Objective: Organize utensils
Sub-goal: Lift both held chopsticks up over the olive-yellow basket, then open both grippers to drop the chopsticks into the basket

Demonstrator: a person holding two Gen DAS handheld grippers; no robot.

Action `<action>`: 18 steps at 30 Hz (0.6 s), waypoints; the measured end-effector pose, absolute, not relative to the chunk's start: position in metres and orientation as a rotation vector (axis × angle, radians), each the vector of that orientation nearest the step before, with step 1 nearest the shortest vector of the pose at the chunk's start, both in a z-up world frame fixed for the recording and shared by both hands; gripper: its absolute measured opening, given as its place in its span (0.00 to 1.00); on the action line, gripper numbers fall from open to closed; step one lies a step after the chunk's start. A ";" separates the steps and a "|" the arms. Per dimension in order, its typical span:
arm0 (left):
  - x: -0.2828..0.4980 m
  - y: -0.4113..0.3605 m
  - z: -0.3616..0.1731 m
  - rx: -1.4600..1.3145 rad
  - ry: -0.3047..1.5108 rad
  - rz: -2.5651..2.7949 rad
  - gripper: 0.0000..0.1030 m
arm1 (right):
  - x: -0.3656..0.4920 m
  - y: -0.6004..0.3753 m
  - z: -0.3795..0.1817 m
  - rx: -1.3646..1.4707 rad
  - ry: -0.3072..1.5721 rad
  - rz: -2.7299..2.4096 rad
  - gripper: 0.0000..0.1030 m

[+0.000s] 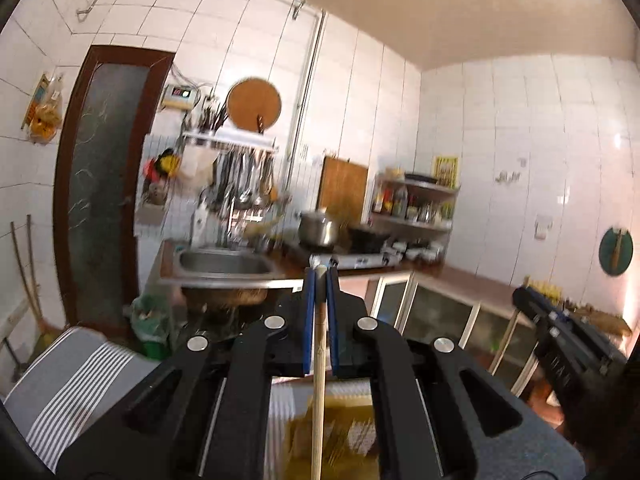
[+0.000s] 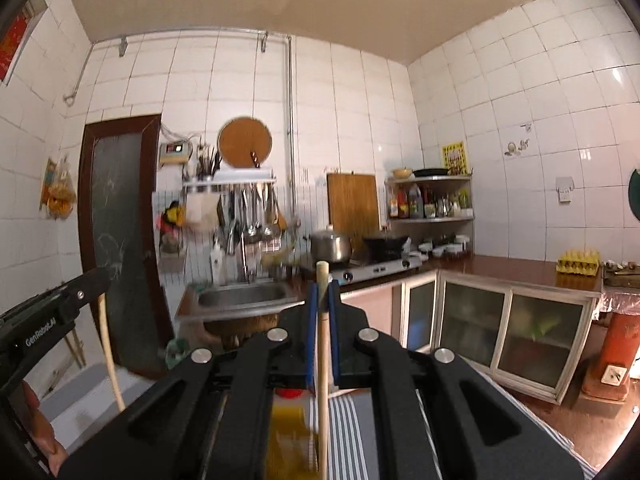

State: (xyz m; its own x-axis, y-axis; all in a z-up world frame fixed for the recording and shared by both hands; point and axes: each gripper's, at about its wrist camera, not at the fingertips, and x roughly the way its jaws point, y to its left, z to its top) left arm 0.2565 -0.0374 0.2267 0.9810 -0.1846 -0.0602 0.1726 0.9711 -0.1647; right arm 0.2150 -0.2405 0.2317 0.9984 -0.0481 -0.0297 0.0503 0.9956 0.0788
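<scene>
In the left wrist view, the left gripper (image 1: pixel 321 276) has its blue-padded jaws pinched tight on a thin, pale wooden stick (image 1: pixel 318 380), held near its top end and hanging down; it looks light, stiff and smooth, likely to swivel. In the right wrist view, the right gripper (image 2: pixel 322 294) is likewise clamped just below the tip of a second pale wooden stick (image 2: pixel 323 384), with the steel sink (image 2: pixel 244 296) far beyond.

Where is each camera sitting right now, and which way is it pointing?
Left wrist: sits on the left hand-held gripper, facing level across the kitchen at the sink; its jaws are shut on a wooden stick, and the other gripper shows at right.
Right wrist: sits on the right hand-held gripper, also level toward the sink and stove; shut on its own stick; a hand shows at lower left.
Shared: sink, pot, round board, door.
</scene>
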 end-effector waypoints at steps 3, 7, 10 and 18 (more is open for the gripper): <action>0.286 -0.049 0.230 -0.172 0.065 -0.191 0.04 | 0.244 -0.241 0.234 0.113 0.023 -0.053 0.06; 0.335 -0.066 0.210 -0.154 0.105 -0.164 0.04 | 0.273 -0.242 0.220 0.150 0.044 -0.039 0.06; 0.359 -0.067 0.182 -0.165 0.166 -0.155 0.04 | 0.290 -0.239 0.199 0.129 0.066 -0.032 0.06; 0.377 -0.062 0.123 -0.136 0.259 -0.142 0.04 | 0.316 -0.238 0.136 0.091 0.193 -0.006 0.06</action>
